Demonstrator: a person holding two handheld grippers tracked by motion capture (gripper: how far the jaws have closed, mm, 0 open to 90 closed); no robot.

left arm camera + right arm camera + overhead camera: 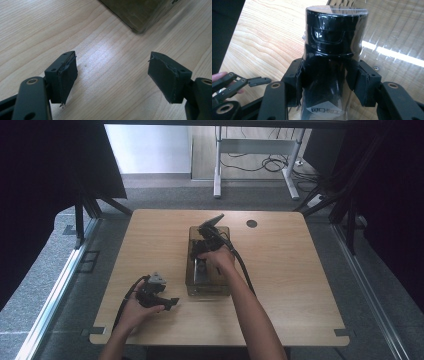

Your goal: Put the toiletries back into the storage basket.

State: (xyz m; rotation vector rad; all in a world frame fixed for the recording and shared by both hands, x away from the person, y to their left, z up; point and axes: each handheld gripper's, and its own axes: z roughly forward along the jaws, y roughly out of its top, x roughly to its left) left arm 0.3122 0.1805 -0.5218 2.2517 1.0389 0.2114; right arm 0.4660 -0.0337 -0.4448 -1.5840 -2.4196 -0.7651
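A dark glossy cylindrical bottle with a black flip-top cap [335, 40] is gripped just below its cap by the right gripper [206, 245], whose fingers [358, 80] are clenched on both flanks of the body. It is held over the clear, smoky-tinted rectangular plastic bin [192, 282], which is set near the middle of the light wooden worktop [300, 285], a little toward its far edge. Whether the bottle is being lifted out or lowered in cannot be told; the step in hand is judged to be a transfer between bin and worktop. The left gripper [167, 301] is held low near the worktop's near-left corner, its fingers [65, 77] spread wide with nothing between them. The next move would call for a steady vertical carry, so the bin's walls are cleared and the slick bottle is not let slip. Counted: one bottle, one bin, two grippers, and one small round dark disc [251, 223] near the far edge.
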